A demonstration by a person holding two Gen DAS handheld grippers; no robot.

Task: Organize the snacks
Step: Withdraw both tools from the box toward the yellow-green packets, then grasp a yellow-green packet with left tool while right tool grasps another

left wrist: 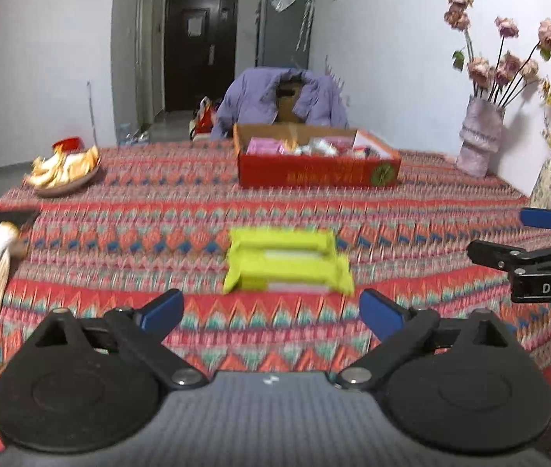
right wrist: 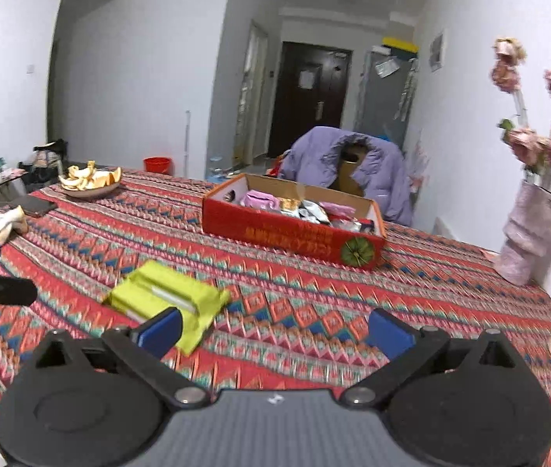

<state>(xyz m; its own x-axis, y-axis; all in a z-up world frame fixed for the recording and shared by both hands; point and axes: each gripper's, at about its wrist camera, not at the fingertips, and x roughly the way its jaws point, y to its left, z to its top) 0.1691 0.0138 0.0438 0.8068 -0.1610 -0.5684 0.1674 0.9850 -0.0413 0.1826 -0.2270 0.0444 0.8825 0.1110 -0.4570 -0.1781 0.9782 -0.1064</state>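
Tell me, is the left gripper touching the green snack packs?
Apart. In the left wrist view, the left gripper stands open, and a strip of patterned tablecloth shows between its blue fingertips and the green snack packs.

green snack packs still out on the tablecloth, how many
2. Both lie side by side, touching, on the tablecloth in front of the red box: the far green pack and the near green pack. More could be hidden inside the box.
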